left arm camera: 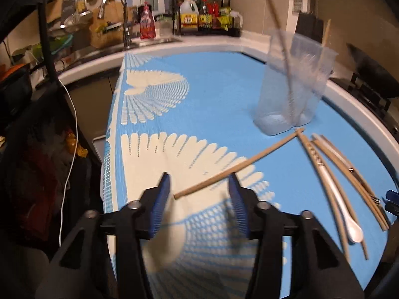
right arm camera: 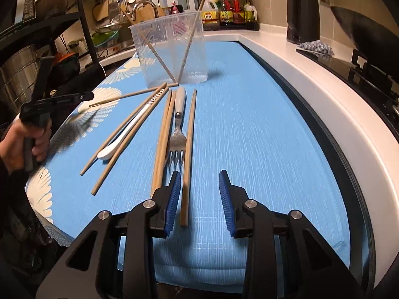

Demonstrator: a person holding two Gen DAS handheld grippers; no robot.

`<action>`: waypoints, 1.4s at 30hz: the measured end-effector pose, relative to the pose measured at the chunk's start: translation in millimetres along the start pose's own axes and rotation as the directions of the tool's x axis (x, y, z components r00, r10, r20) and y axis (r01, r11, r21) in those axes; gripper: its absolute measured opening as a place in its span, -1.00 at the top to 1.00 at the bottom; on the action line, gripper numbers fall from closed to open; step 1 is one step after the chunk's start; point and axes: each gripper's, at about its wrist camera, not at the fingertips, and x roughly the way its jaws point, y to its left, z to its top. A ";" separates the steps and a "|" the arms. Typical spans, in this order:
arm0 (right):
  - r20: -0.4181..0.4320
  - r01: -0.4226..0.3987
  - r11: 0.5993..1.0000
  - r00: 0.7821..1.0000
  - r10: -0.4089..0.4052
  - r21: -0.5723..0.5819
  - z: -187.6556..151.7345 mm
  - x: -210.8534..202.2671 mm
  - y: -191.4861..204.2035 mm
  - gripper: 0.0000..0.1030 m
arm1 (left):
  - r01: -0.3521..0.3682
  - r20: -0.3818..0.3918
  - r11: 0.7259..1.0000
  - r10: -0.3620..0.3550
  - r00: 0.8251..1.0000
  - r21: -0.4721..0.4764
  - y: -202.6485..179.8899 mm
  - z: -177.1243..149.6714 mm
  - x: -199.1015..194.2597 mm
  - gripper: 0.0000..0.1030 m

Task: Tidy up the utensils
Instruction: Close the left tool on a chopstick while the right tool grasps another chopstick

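A clear plastic cup (left arm camera: 291,87) (right arm camera: 172,52) stands on the blue flowered cloth (left arm camera: 219,94) (right arm camera: 249,124) with two chopsticks leaning inside. My left gripper (left arm camera: 199,175) is open over one loose chopstick (left arm camera: 237,164) that lies slanted between its jaws, untouched by the pads. In front of the cup lie several chopsticks, a white spoon (left arm camera: 334,194) (right arm camera: 119,139) and a fork (right arm camera: 177,137). My right gripper (right arm camera: 199,172) is open, low over the cloth. The rightmost chopstick (right arm camera: 190,137) runs between its jaws, close to the left finger (right arm camera: 174,194).
A hand (right arm camera: 25,134) holds the left gripper at the cloth's left edge. Behind are a sink with faucet (left arm camera: 124,20), a rack of bottles (left arm camera: 207,12) (right arm camera: 229,10) and a dish rack (right arm camera: 37,37). A white counter rim (right arm camera: 324,94), a stove and a wok (right arm camera: 366,32) are on the right.
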 end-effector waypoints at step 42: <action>0.013 0.009 1.000 1.000 -0.009 -0.015 -19.7 -7.2 -9.1 0.85 | -0.046 0.056 0.986 0.056 0.997 -0.160 -118.7 -136.0 -103.6 0.87</action>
